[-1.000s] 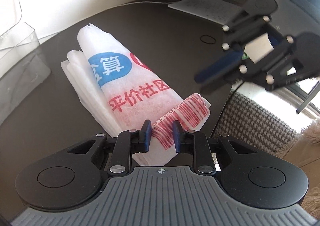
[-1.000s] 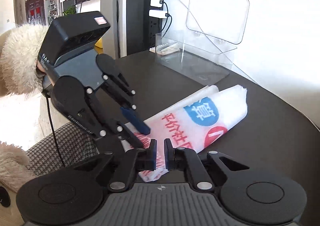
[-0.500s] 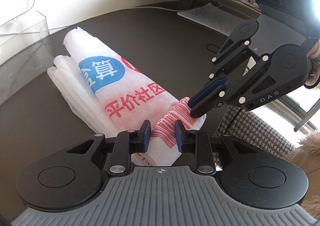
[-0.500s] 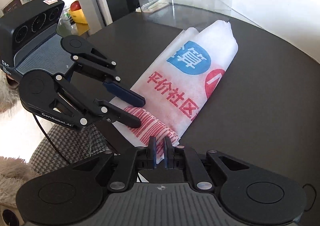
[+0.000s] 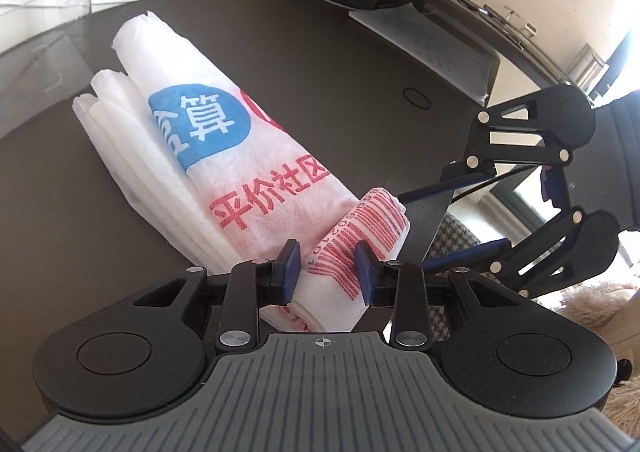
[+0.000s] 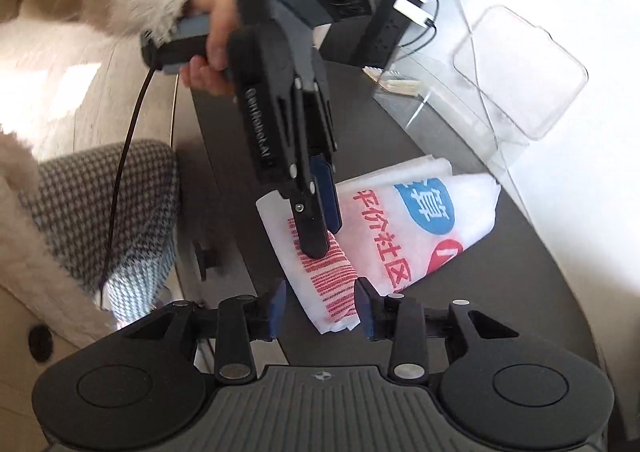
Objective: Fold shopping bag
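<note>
Left wrist view: dark table (image 5: 360, 64) carries the folded white shopping bag (image 5: 248, 180), lying flat near the table's front edge, barcode end nearest both grippers. Left gripper (image 5: 327, 272) jaws have just been opening, spread astride the barcode end; right gripper (image 6: 320, 306) jaws likewise just opened, bag corner between them, unpinched.

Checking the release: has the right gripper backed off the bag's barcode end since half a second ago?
Yes. In the left wrist view the right gripper now stands right of the shopping bag, past the table edge, its jaws just opened, nothing between them.
</note>
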Tool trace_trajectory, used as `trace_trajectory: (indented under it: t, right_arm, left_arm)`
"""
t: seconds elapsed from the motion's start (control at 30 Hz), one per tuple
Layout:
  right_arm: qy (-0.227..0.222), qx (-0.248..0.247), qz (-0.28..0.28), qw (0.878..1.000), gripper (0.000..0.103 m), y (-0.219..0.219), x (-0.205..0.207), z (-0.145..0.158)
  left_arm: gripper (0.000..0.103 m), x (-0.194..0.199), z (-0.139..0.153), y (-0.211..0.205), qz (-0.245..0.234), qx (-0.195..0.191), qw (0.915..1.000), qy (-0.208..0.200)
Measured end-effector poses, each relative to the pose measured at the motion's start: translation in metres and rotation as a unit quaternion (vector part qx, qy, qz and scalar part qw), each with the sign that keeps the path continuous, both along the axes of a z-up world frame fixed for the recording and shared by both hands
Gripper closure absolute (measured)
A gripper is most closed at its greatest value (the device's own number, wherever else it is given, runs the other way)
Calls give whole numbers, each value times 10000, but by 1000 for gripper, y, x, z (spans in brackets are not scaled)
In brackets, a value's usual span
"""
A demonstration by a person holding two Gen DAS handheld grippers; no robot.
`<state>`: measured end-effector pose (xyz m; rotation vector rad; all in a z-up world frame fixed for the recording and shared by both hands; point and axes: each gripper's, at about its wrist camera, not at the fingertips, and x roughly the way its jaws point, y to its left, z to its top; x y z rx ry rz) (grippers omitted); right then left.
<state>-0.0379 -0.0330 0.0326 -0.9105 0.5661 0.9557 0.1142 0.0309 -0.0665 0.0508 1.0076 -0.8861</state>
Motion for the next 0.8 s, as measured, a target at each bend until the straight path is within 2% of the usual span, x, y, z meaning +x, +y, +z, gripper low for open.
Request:
trace_trajectory:
  t: [0.17,0.33,0.43,0.5,0.53,0.57,0.67,0.8]
  right_arm:
    - [-677,-685,646,9933,65,10,-10,-20]
    - [-1558,-1163,1341,9717,62,17,-22,-39]
    - [-1909,-1300,1497,9614,60,19,-27,-48]
    - [-1931,-1313,1448,9615,60,22,-25,-49]
    - [-1766,-1265,1326,9671,64,24,-20,-47]
    - [-1407,-1187,1168,9759,69,25,-12,-42]
    - [-420,-873,586,9936,70,25,13,-28]
    - [730,-789,288,9938,71,25,30,-8]
  left_arm:
    - [67,3,1,-2,-68,17,9999,77]
    - [67,4,-1,-1,-48,-28,9999,147]
    - [67,6,-1,0,-2,-46,9998,210]
    - [67,8,-1,1,39,-67,9996,257]
    - [67,7,-1,2,51,-72,9996,266]
    - [67,7,-1,3,66,-75,9996,272]
    - [67,-1,1,1,-15,-45,9997,252]
    - [64,-21,5,-9,-397,132,9991,28]
